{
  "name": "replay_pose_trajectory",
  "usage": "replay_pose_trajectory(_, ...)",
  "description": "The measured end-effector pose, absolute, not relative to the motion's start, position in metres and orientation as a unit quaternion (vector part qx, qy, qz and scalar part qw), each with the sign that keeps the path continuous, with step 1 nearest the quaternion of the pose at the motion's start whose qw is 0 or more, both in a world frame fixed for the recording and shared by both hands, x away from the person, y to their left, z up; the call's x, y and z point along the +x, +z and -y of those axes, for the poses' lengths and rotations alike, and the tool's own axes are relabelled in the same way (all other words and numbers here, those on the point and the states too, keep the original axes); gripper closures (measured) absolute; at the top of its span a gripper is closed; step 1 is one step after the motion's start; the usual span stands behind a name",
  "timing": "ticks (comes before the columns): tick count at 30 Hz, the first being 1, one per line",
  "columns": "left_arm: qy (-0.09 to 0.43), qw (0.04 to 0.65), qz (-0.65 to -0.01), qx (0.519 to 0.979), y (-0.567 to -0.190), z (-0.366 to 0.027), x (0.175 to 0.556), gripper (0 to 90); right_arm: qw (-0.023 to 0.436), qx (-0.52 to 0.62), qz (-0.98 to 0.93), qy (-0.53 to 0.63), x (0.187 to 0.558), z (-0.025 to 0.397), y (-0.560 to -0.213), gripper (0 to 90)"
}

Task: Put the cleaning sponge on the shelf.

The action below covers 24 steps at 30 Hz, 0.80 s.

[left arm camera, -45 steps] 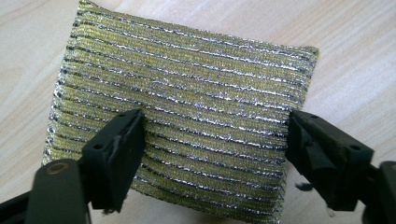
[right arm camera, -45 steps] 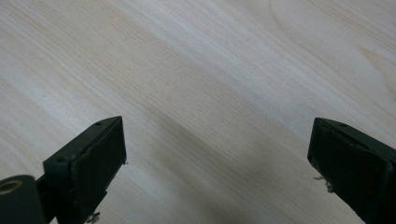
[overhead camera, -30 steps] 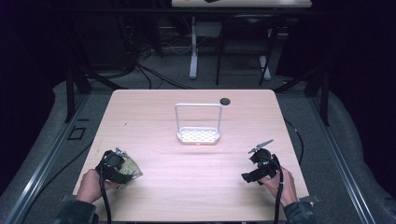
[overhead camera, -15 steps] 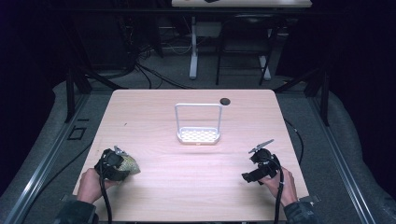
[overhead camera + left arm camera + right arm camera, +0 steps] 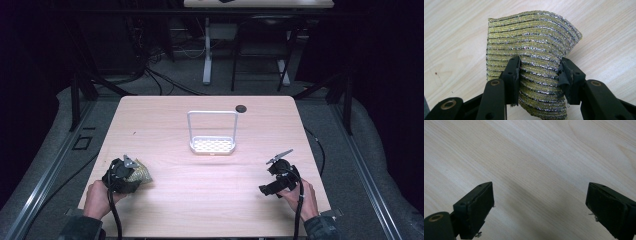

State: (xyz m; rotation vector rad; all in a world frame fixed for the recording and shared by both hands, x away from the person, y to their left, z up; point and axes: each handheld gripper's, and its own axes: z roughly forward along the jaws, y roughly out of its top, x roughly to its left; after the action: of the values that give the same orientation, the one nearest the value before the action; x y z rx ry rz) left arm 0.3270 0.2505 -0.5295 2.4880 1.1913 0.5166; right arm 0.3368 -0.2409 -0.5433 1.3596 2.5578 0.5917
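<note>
Gripping a glittery scourer [image 5: 531, 67], left claw [image 5: 539, 75] over pale wooden table [image 5: 210, 200]

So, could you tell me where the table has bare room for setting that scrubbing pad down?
Bare wood runs across the front middle between the left claw holding the scrubbing pad and the open right claw. Both sides of the white rack are free too. The black disc sits near the far edge.
</note>
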Motion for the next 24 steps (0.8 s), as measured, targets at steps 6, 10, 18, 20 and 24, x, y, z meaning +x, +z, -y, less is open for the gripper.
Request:
replay_pose_trajectory(6, 0.180, 0.178, -0.412, 0.876, -0.527, -0.246, 0.325, 54.7, 0.091, 0.457, -0.862, 0.200, 0.337, 0.241, -0.543, 7.5)
replay_pose_trajectory(10, 0.180, 0.186, -0.407, 0.876, -0.525, -0.244, 0.325, 54.6, 0.091, 0.457, -0.862, 0.200, 0.337, 0.241, -0.543, 7.6)
replay_pose_trajectory(18, 0.181, 0.197, -0.400, 0.876, -0.521, -0.238, 0.322, 54.3, 0.090, 0.457, -0.862, 0.200, 0.337, 0.241, -0.543, 7.6)
replay_pose_trajectory(20, 0.185, 0.201, -0.398, 0.876, -0.521, -0.236, 0.322, 54.3, 0.090, 0.457, -0.862, 0.200, 0.337, 0.241, -0.543, 7.6)
replay_pose_trajectory(24, 0.185, 0.207, -0.392, 0.877, -0.519, -0.232, 0.320, 54.2, 0.090, 0.457, -0.862, 0.200, 0.337, 0.241, -0.543, 7.6)
